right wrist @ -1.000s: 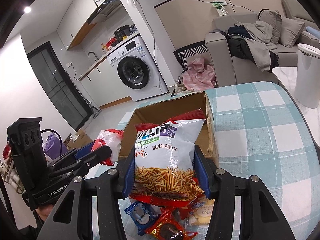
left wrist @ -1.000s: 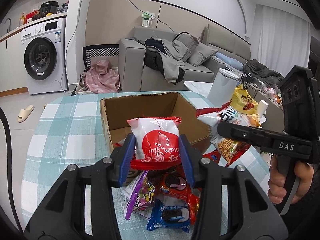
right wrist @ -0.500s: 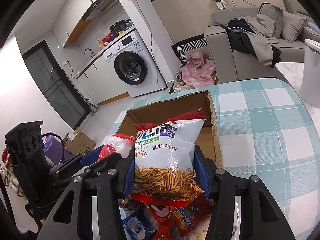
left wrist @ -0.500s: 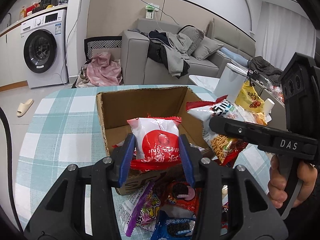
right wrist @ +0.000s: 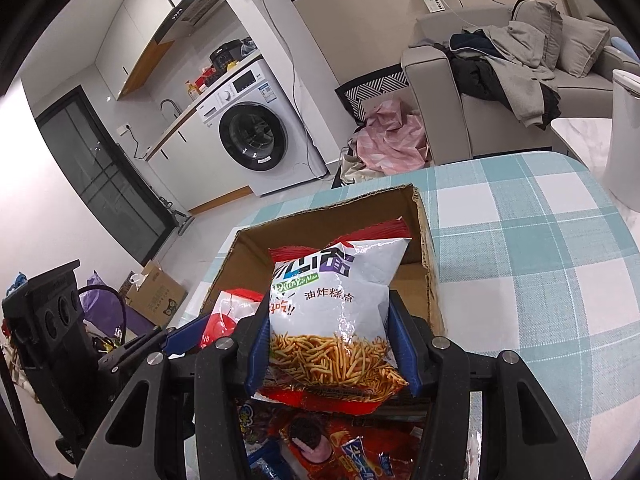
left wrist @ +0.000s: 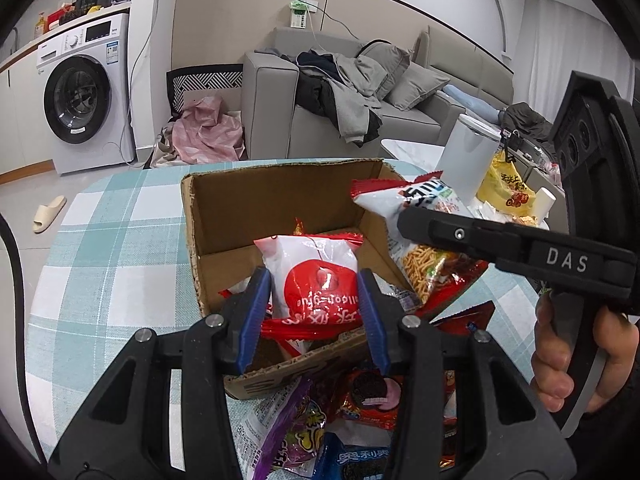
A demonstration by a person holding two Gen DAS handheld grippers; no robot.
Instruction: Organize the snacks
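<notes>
An open cardboard box (left wrist: pixel 240 204) stands on the checked tablecloth; it also shows in the right wrist view (right wrist: pixel 424 248). My left gripper (left wrist: pixel 314 284) is shut on a white and red snack packet (left wrist: pixel 316 276) and holds it over the box's near edge. My right gripper (right wrist: pixel 326 332) is shut on a white bag of fried sticks (right wrist: pixel 332 308), held over the box's near right side; that bag shows in the left wrist view (left wrist: pixel 416 232). Several loose snack packs (left wrist: pixel 360 396) lie on the table in front of the box.
The teal checked tablecloth (right wrist: pixel 532 248) stretches right of the box. A white cylinder bin (left wrist: pixel 466 160) and a yellow bag (left wrist: pixel 508 188) stand beyond the table on the right. A sofa (left wrist: pixel 320 120) and washing machine (left wrist: pixel 80 96) stand behind.
Both grippers have moved forward with their packets, from over the loose pile to over the box's near edge. The box now looks closer and lower in both views.
</notes>
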